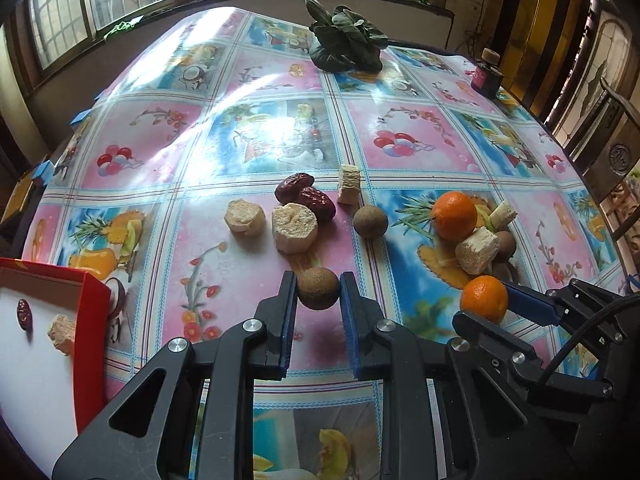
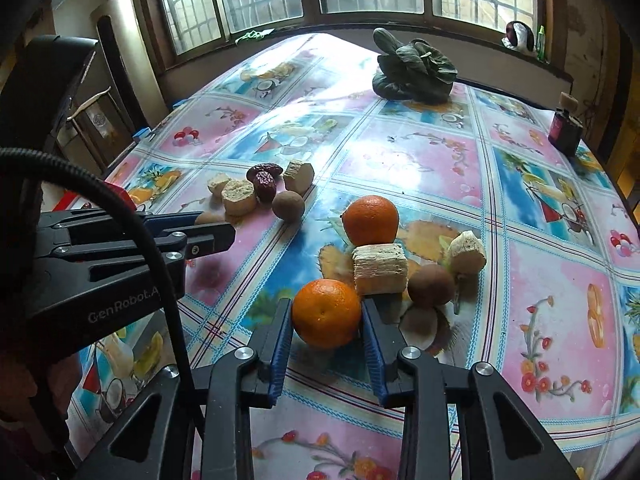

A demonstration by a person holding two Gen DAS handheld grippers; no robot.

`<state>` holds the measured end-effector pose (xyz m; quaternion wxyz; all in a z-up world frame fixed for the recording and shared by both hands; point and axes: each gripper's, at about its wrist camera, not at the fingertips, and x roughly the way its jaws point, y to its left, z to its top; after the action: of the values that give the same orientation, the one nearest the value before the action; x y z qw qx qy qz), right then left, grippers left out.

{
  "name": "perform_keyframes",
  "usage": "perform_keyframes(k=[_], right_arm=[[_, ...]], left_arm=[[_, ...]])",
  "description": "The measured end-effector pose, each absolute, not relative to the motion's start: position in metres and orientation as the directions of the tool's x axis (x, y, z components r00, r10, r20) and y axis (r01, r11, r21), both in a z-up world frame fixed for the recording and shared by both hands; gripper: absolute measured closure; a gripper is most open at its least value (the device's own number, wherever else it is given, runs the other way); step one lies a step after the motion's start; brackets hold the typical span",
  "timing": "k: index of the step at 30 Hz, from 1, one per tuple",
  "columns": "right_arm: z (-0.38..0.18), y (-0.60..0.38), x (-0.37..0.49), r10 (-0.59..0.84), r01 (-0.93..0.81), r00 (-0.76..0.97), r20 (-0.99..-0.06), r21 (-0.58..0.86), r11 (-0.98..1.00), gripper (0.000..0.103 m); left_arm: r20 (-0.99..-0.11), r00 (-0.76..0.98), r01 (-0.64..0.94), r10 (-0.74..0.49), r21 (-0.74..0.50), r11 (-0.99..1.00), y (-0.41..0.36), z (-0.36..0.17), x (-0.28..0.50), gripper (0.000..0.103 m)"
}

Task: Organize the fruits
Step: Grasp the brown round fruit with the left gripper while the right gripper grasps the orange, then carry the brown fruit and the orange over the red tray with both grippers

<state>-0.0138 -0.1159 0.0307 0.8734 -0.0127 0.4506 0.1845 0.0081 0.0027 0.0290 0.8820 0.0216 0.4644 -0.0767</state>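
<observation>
My left gripper point(image 1: 319, 292) is shut on a small brown round fruit point(image 1: 319, 289) resting on the tablecloth. My right gripper point(image 2: 326, 314) is shut on an orange point(image 2: 326, 313), also seen in the left wrist view point(image 1: 484, 298). A second orange point(image 2: 371, 220), brown round fruits point(image 2: 430, 285) point(image 2: 288, 206), pale cut chunks point(image 2: 379, 269) point(image 2: 239, 197) and red dates point(image 2: 265, 183) lie scattered on the table. A red box with a white floor point(image 1: 94, 344) at my left holds a date point(image 1: 24, 314) and a pale chunk point(image 1: 62, 334).
A leafy green vegetable point(image 1: 346, 42) lies at the far side of the table. A dark jar point(image 1: 486, 73) stands at the far right corner. Windows run along the back wall. A wooden chair point(image 1: 612, 148) stands at the right edge.
</observation>
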Motion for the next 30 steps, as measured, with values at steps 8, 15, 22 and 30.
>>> perform_keyframes(k=[8, 15, 22, 30], right_arm=[[0.044, -0.131, -0.036, 0.309, -0.276, 0.558, -0.771, 0.178, 0.944, 0.070], [0.058, -0.134, -0.051, 0.303, -0.259, 0.582, -0.755, 0.181, 0.949, 0.071], [0.068, -0.123, -0.062, 0.323, -0.278, 0.594, -0.737, 0.189, 0.942, 0.071], [0.075, -0.093, -0.069, 0.354, -0.333, 0.582, -0.732, 0.182, 0.925, 0.071]], left_arm=[[-0.813, 0.573, 0.129, -0.102, -0.034, 0.991, 0.012, 0.039, -0.012, 0.083], [-0.798, 0.596, 0.110, -0.087, -0.026, 0.994, 0.022, 0.051, -0.032, 0.083], [-0.784, 0.618, 0.073, -0.054, -0.011, 0.997, 0.041, 0.060, -0.050, 0.082], [-0.773, 0.634, 0.013, -0.007, 0.002, 1.000, 0.073, 0.065, -0.063, 0.082]])
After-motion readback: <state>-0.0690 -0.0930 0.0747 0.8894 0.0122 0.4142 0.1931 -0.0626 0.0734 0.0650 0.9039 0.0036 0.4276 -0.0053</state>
